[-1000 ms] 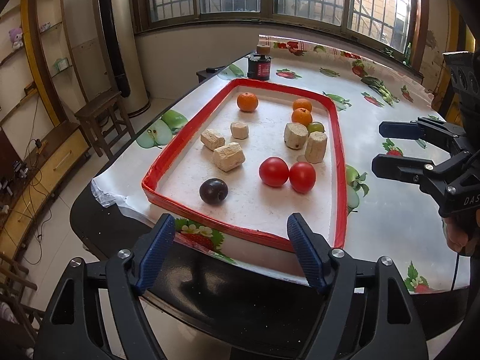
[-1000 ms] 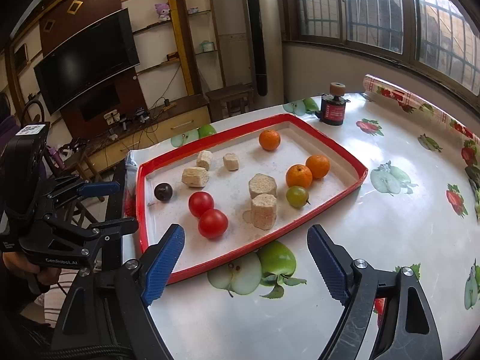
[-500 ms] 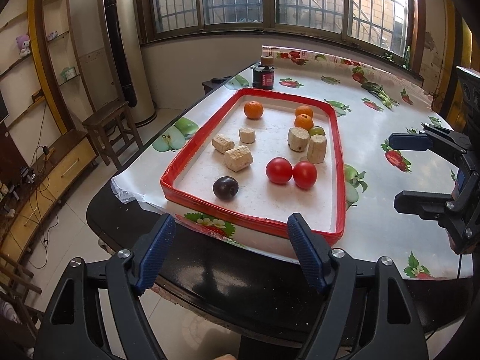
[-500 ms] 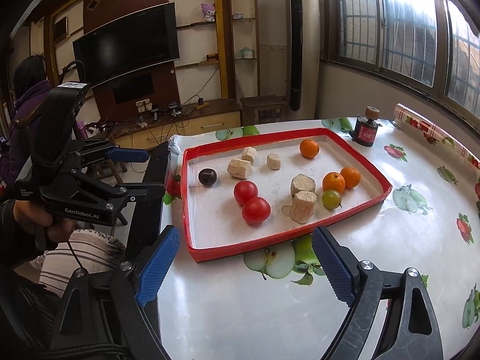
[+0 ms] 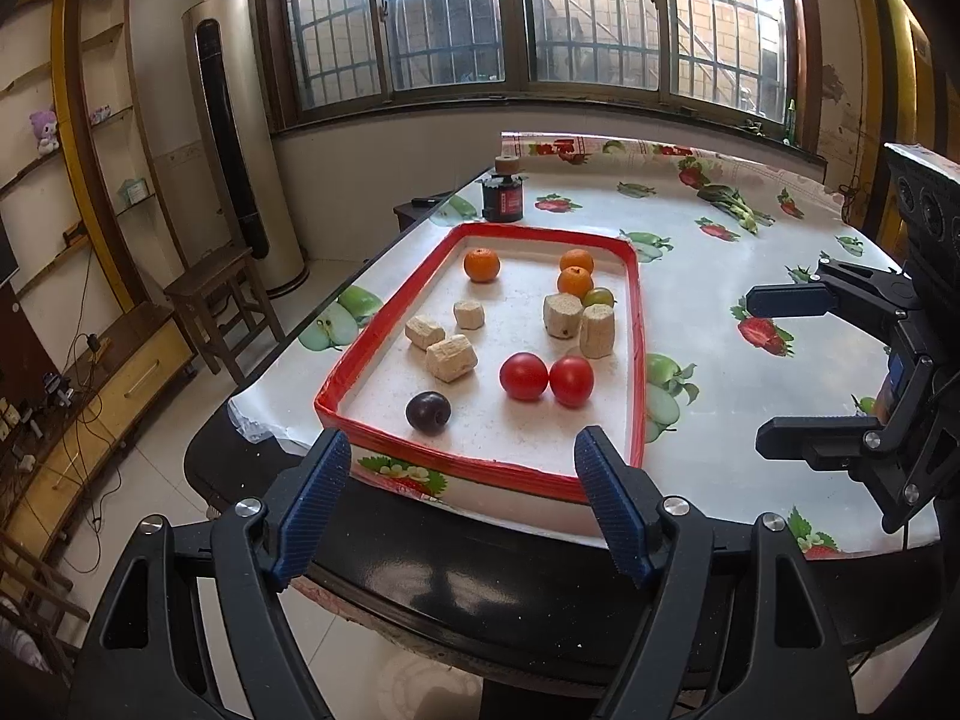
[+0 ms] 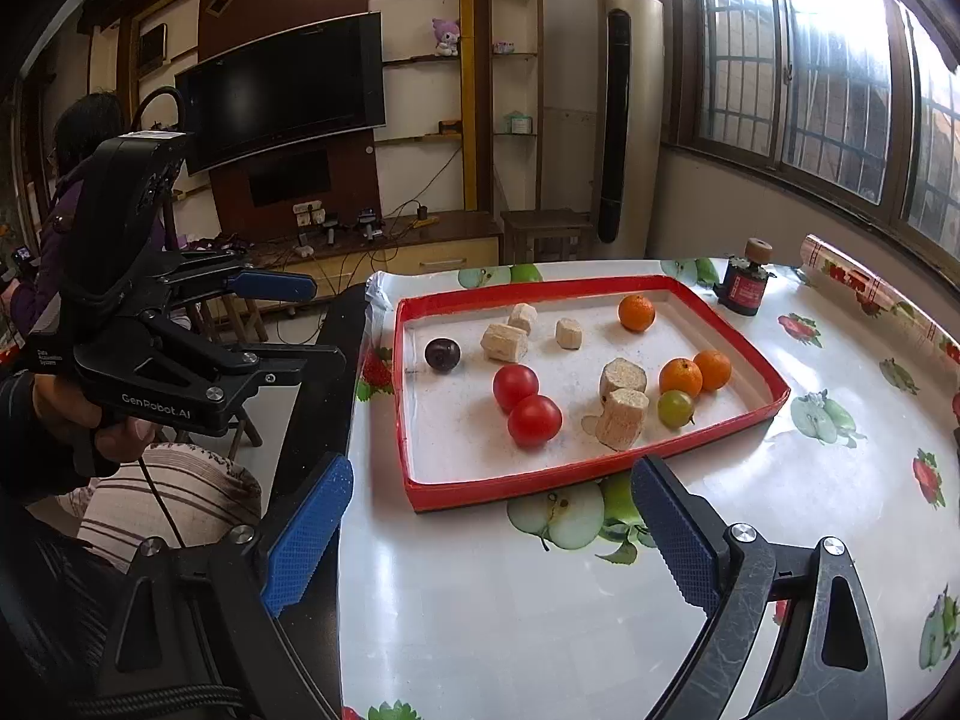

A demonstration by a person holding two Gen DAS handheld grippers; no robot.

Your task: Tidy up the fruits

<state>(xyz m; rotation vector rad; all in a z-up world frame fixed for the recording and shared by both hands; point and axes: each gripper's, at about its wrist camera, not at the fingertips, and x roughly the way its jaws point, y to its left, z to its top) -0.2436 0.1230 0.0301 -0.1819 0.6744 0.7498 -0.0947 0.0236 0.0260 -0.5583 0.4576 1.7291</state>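
A red-rimmed white tray (image 5: 639, 324) (image 6: 401, 396) lies on the table. It holds two red tomatoes (image 5: 524, 376) (image 6: 534, 420), a dark plum (image 5: 428, 412) (image 6: 442, 354), three oranges (image 5: 482, 264) (image 6: 680, 376), a green fruit (image 5: 599, 297) (image 6: 675, 408) and several beige cork-like chunks (image 5: 451, 358) (image 6: 621, 418). My left gripper (image 5: 462, 504) is open and empty, off the table's near edge. My right gripper (image 6: 489, 534) is open and empty, above the tablecloth beside the tray. Each gripper shows in the other's view, the right one (image 5: 840, 372) and the left one (image 6: 288, 324).
A dark red-labelled jar (image 5: 503, 195) (image 6: 744, 282) stands past the tray's far end. The fruit-print tablecloth (image 5: 720, 276) covers the table. A wooden stool (image 5: 222, 294) and a tall air conditioner (image 5: 240, 138) stand on the floor at the left.
Both grippers have pulled back and risen away from the tray, which looks smaller now. Both stay open. The fruits have not moved.
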